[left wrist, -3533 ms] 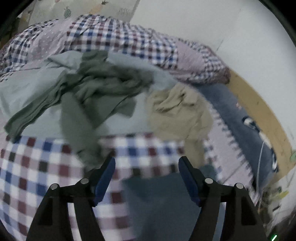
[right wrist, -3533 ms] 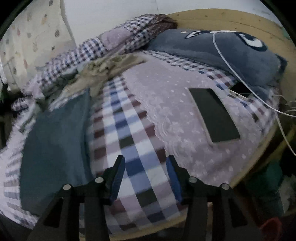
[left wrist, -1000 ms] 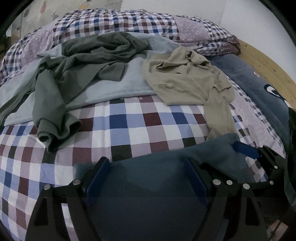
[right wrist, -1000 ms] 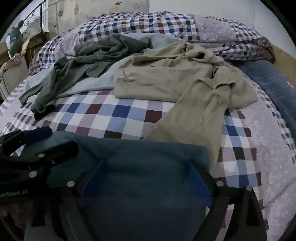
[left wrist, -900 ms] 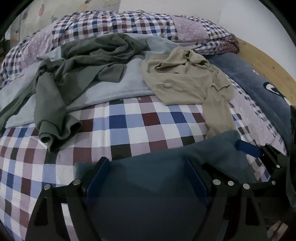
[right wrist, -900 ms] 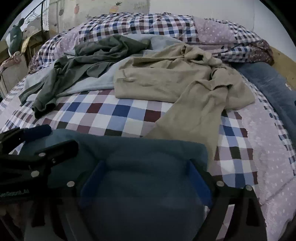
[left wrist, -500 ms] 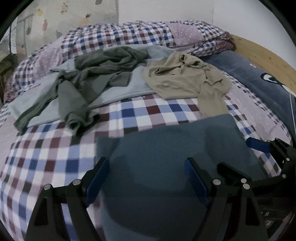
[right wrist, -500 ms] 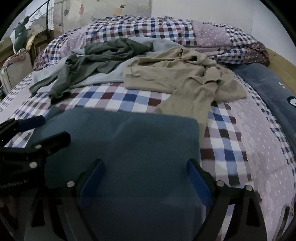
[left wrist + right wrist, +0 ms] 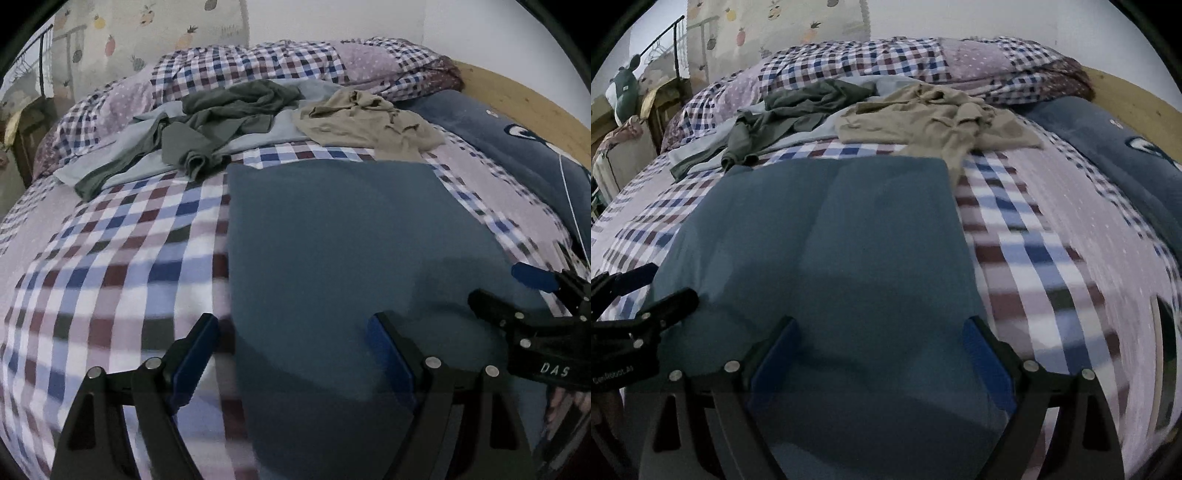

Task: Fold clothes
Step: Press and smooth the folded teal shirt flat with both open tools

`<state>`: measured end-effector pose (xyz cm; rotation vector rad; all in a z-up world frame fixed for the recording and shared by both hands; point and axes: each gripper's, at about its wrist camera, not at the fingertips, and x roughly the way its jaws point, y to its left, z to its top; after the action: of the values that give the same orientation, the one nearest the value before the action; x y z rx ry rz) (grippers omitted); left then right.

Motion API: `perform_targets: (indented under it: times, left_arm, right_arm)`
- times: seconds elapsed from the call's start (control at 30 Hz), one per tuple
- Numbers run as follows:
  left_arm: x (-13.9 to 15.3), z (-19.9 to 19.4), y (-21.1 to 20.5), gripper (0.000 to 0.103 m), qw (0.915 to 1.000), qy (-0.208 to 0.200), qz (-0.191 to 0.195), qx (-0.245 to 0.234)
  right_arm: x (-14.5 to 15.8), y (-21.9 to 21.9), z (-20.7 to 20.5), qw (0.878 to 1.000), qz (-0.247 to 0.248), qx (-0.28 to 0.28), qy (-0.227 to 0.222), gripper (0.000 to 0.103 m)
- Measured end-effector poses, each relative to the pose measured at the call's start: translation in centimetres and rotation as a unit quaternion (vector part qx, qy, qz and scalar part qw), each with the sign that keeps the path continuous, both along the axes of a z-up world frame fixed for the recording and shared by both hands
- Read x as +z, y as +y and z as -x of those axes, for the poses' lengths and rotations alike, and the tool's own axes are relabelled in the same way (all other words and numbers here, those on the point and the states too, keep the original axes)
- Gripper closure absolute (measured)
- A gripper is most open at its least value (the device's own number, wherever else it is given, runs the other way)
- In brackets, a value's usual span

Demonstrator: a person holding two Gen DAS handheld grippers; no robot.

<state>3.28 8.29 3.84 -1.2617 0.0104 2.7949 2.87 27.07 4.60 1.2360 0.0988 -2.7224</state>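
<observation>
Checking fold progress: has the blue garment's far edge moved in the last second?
Yes. The blue garment now reaches farther up the bed, its far edge nearly meeting the tan shirt.

we are holding both grippers low and side by side, pointing forward. our left gripper (image 9: 295, 350) is showing its two blue-padded fingers (image 9: 195, 349) spread wide apart, gripping nothing. our right gripper (image 9: 882, 354) is sitting just to its right, its fingers (image 9: 984, 356) also spread wide, gripping nothing. each gripper is appearing at the edge of the other's view.
</observation>
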Motion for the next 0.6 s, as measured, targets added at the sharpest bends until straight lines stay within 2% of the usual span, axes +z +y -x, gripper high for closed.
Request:
perform_targets:
  times: [0.3, 0.6]
  left_arm:
    - [-0.2, -5.9, 0.4, 0.017, 1.0, -0.002, 0.0, -0.006]
    - [-0.6, -9.8, 0.3, 0.017, 0.9998, -0.014, -0.014, -0.006]
  right_arm:
    - [-0.6, -0.4, -7.4, 0.999, -0.038, -0.004, 0.027, 0.01]
    - [-0.6, 0.3, -12.1, 0.998, -0.021, -0.048, 0.03, 0.01]
